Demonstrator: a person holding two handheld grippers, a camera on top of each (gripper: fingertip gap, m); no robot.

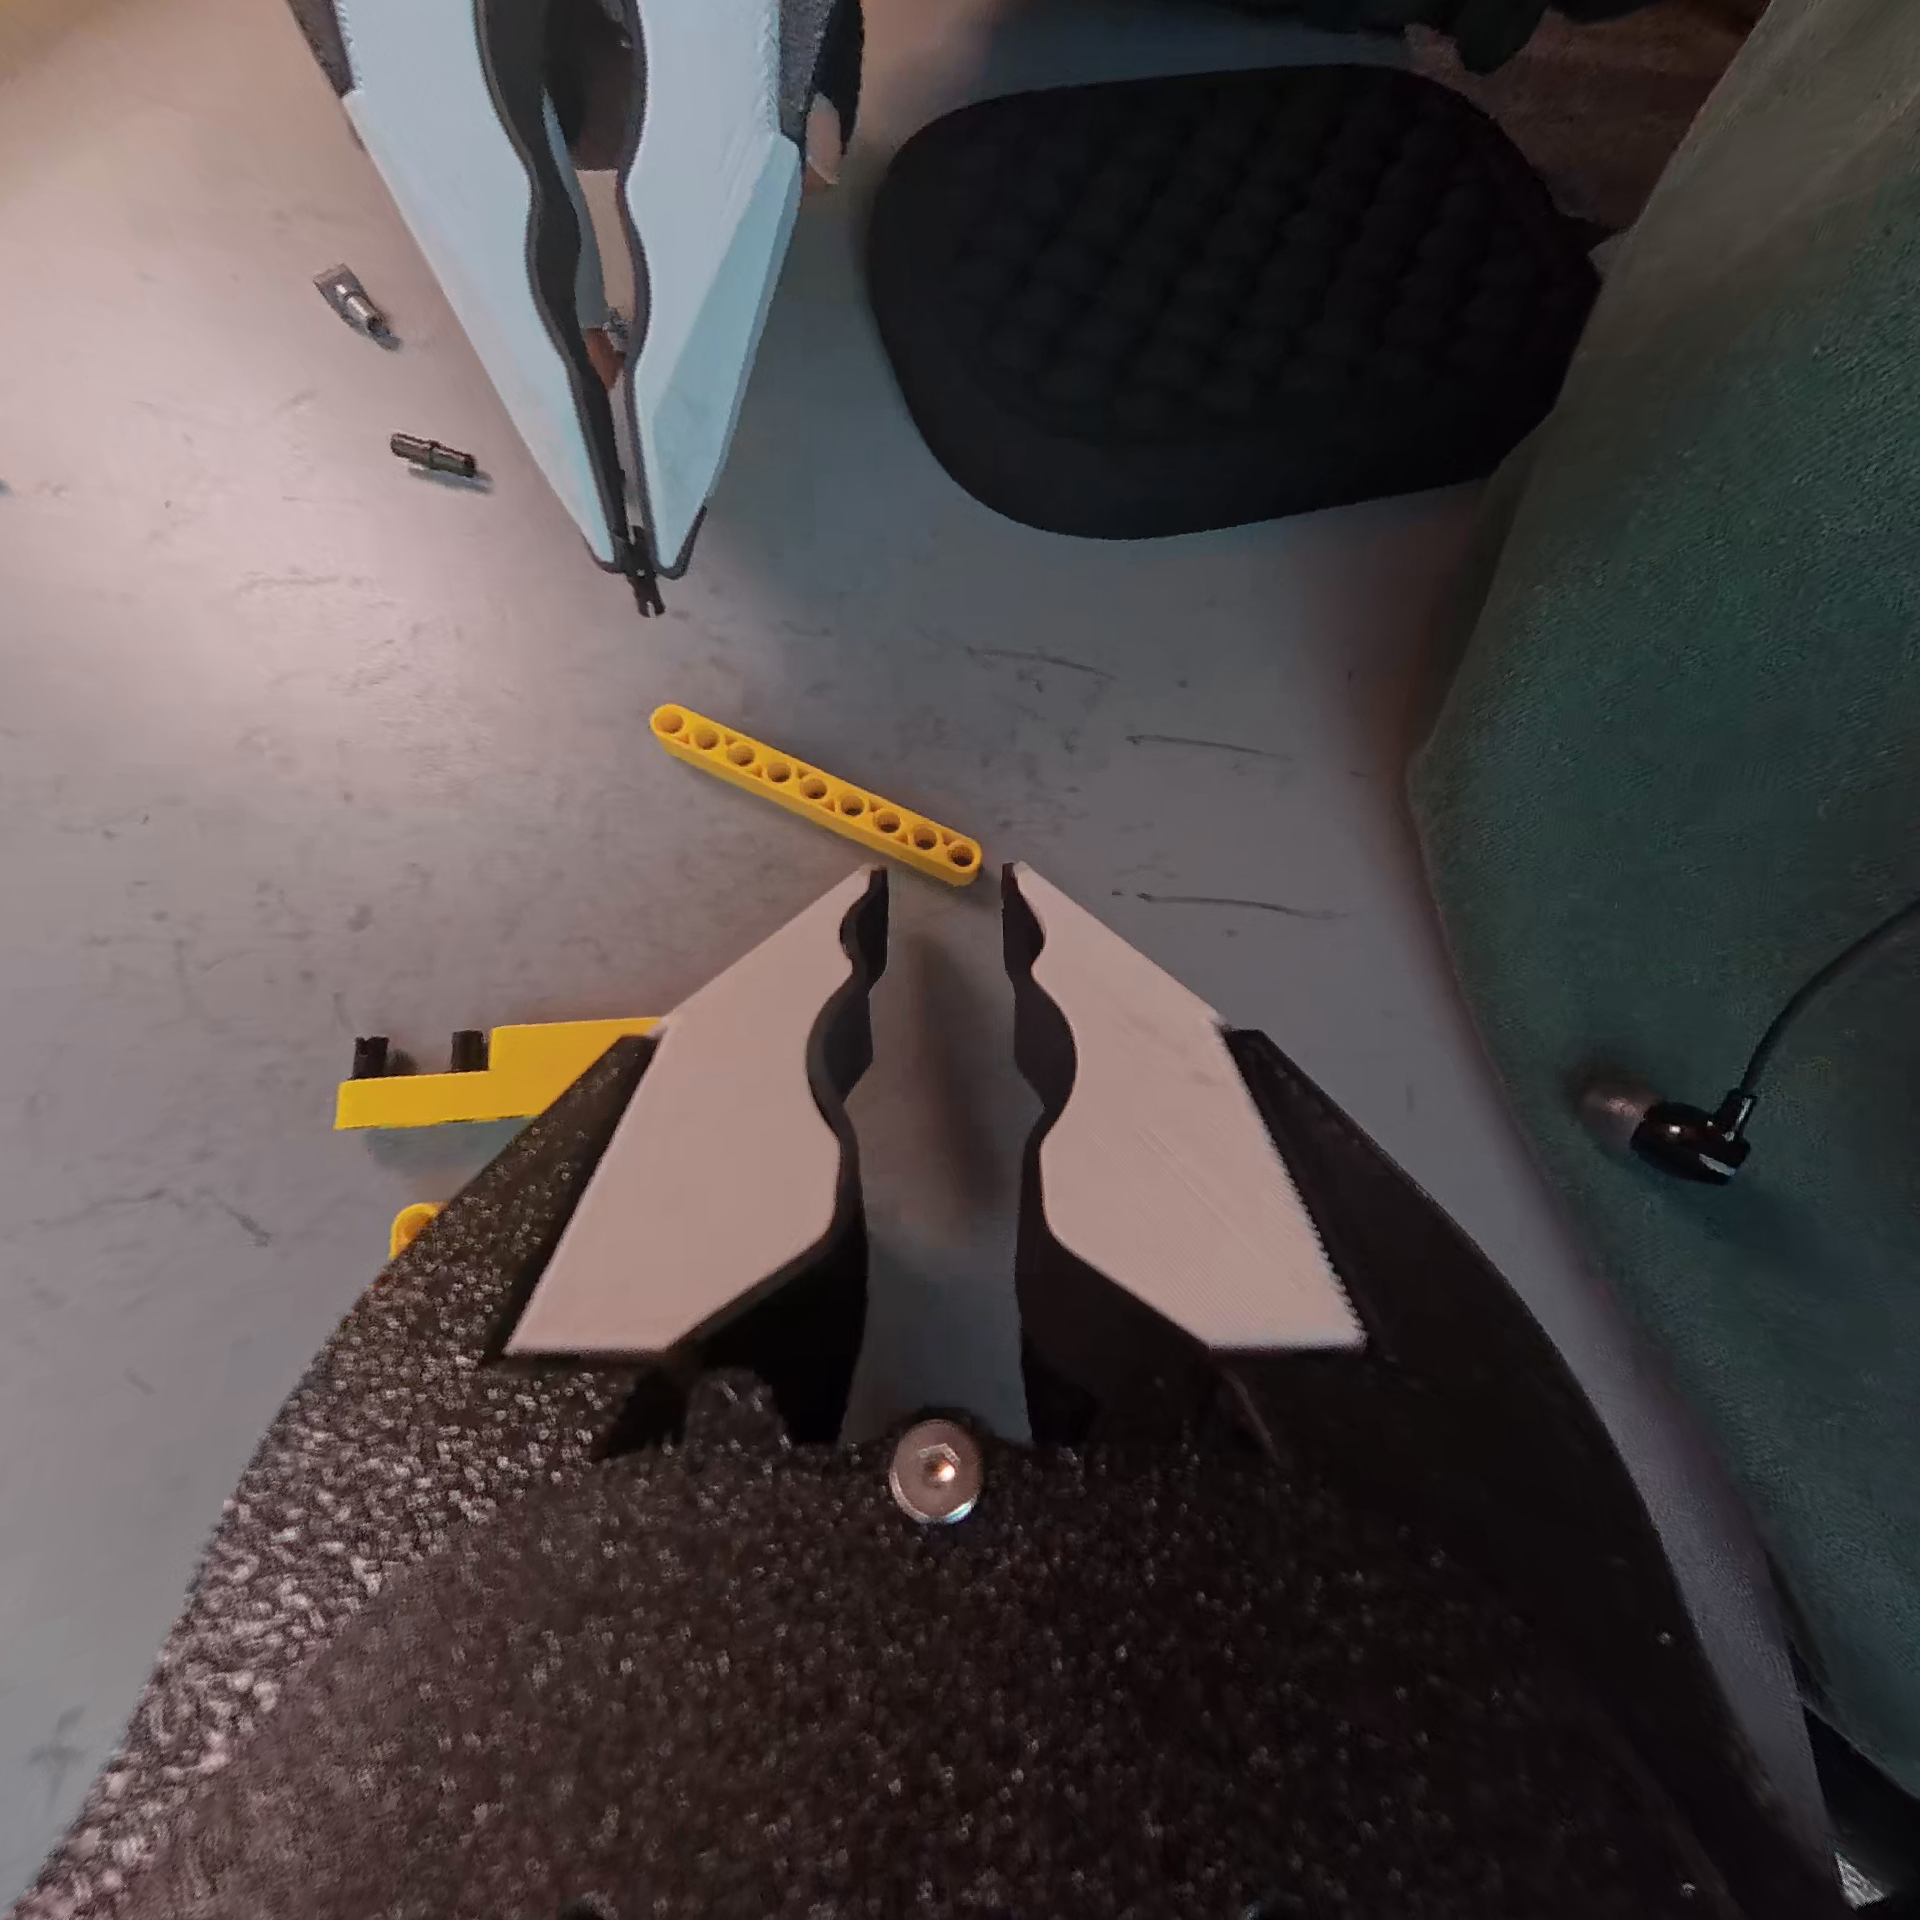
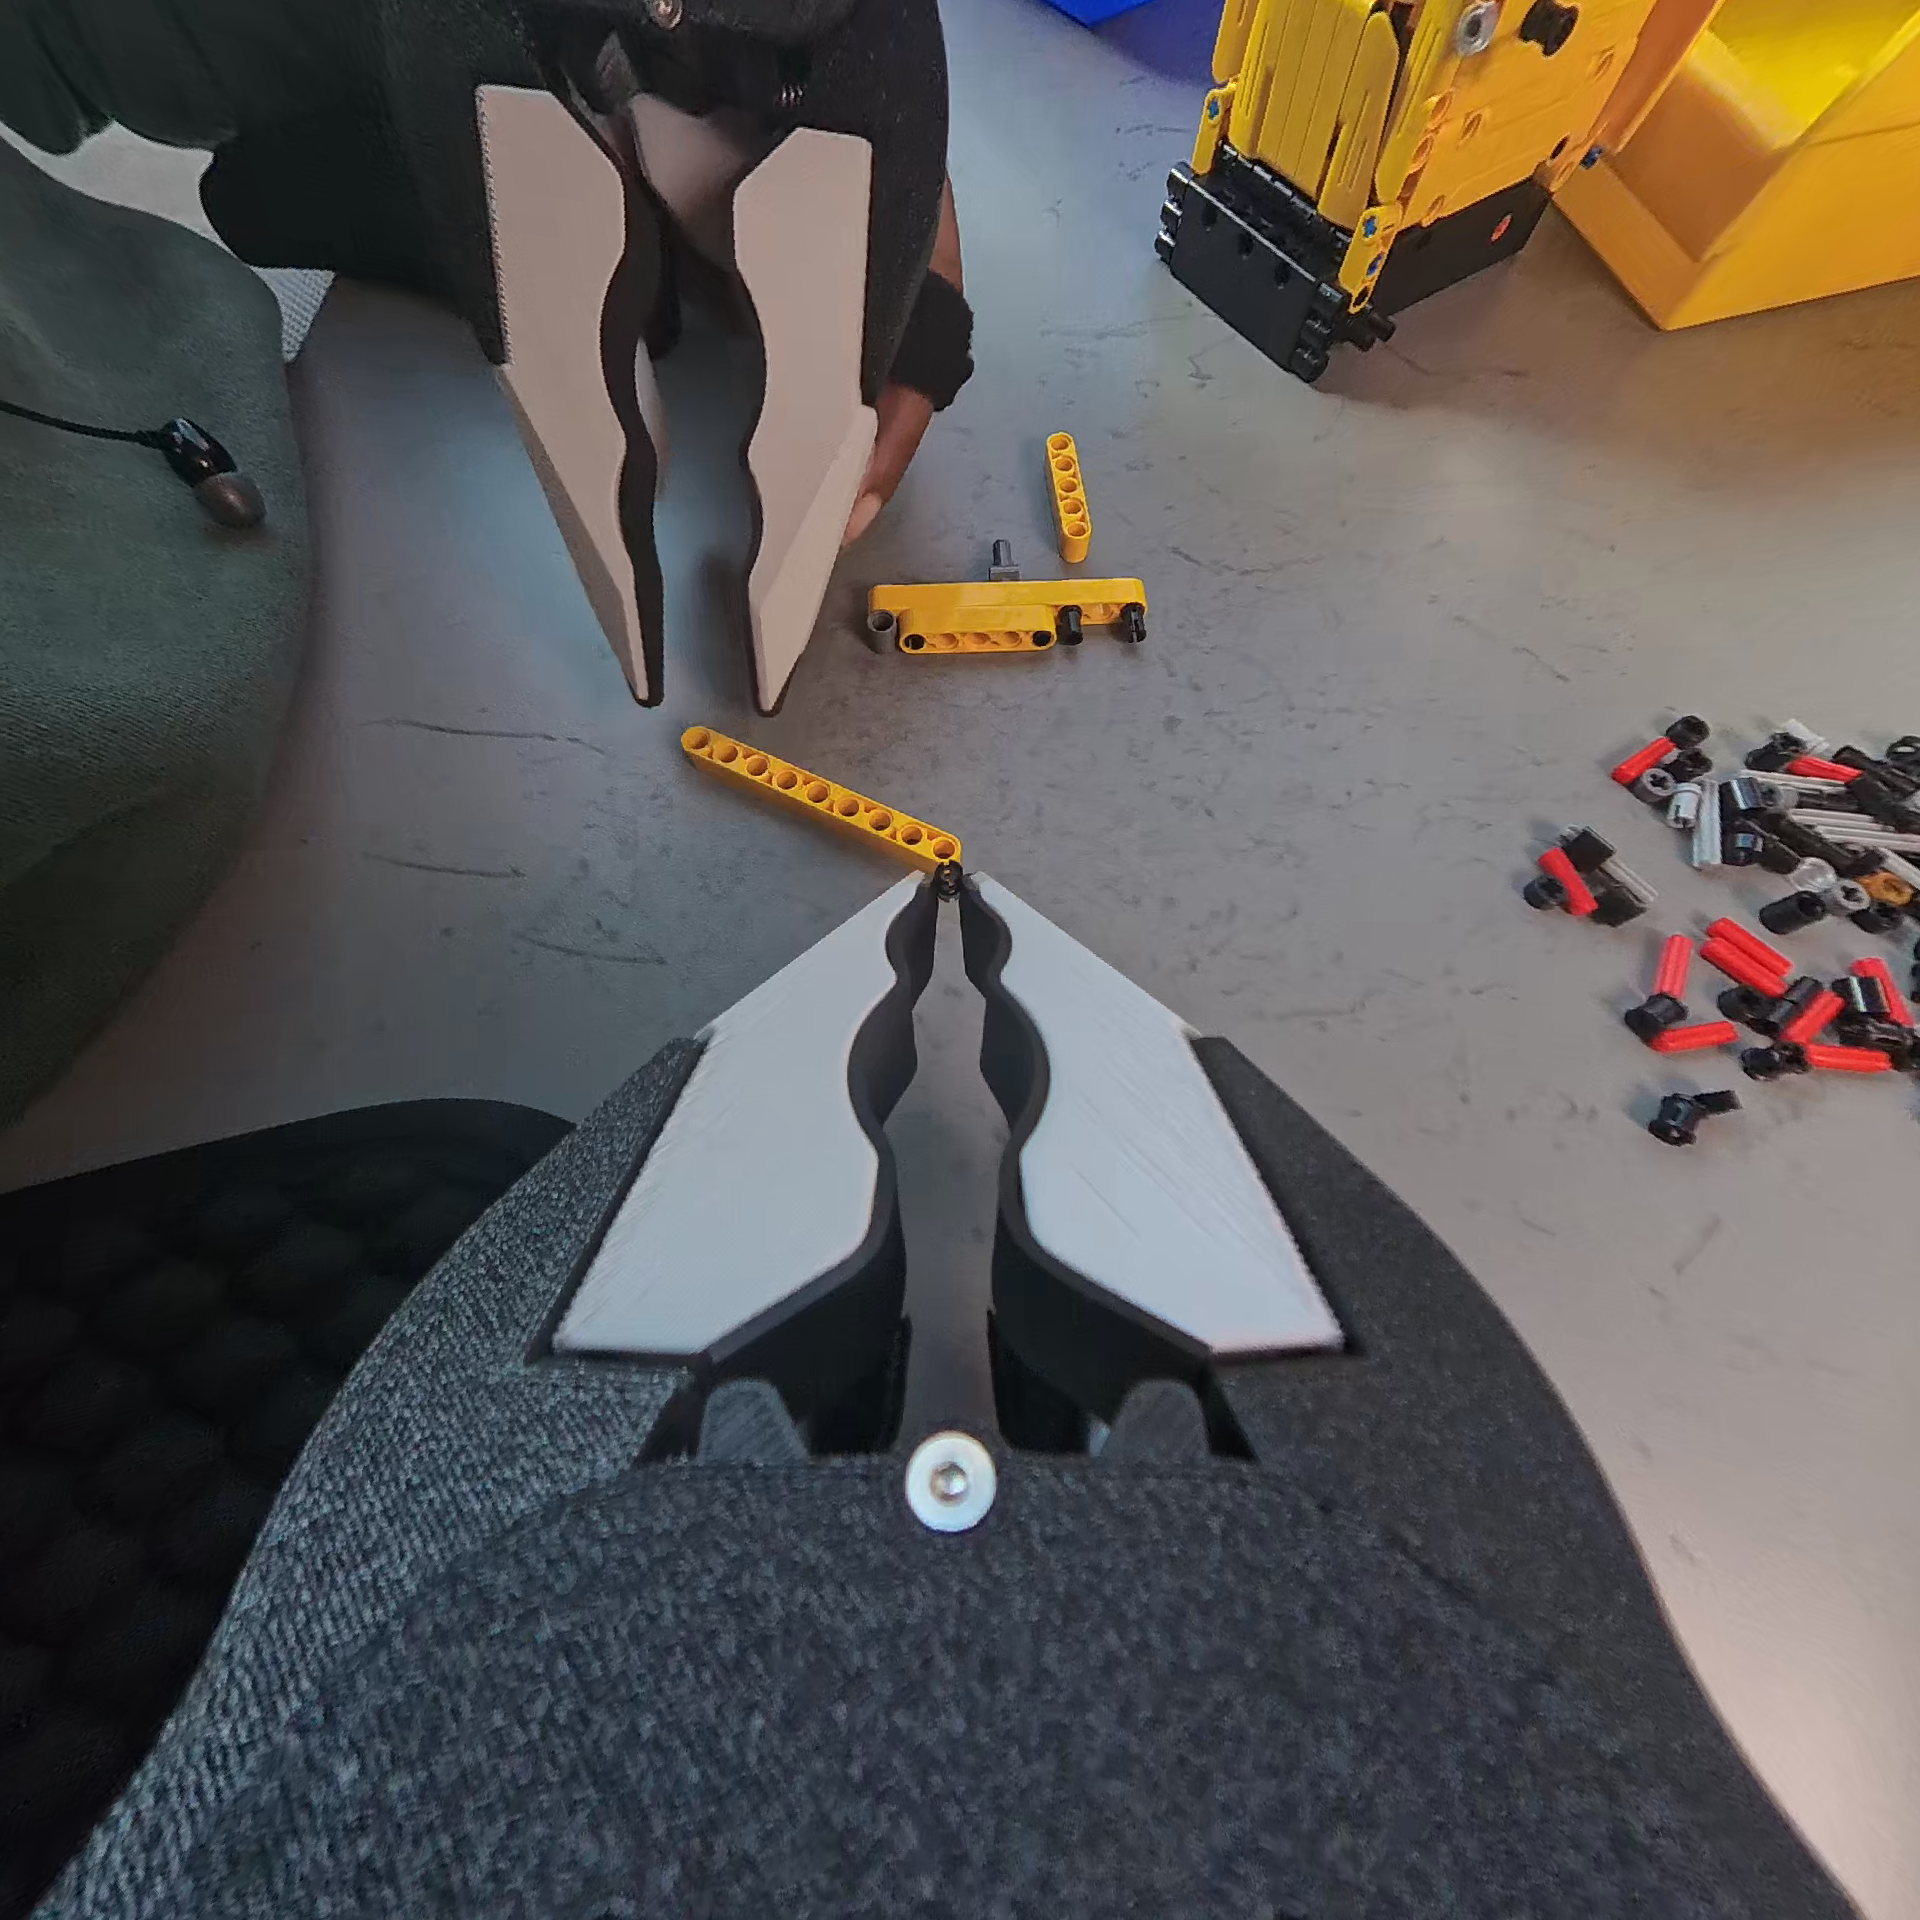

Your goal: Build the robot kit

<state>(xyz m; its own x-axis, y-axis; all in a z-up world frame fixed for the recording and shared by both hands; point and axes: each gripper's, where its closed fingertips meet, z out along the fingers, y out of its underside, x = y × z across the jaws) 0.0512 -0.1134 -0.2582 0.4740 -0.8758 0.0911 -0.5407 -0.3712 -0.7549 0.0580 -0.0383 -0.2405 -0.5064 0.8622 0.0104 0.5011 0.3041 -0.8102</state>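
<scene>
Right tool (image 2: 943, 878) pinches black pin (image 2: 945, 881)

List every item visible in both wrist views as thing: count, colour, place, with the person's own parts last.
long holed beam: 1, yellow, flat on the table between both grippers
small pin: 1, black, pinched at the right gripper's tips, at the beam's end
beam assembly with pins: 1, yellow, black pins, beyond the long beam
short beam: 1, yellow, behind the assembly
loose pins and axles: a pile, red, black, grey, far right
built model: 1, yellow and black, top right
box: 1, yellow, top right corner
earbud: 1, black, on green fabric
table: grey
left gripper: open, near the beam
right gripper: shut on the pin
</scene>
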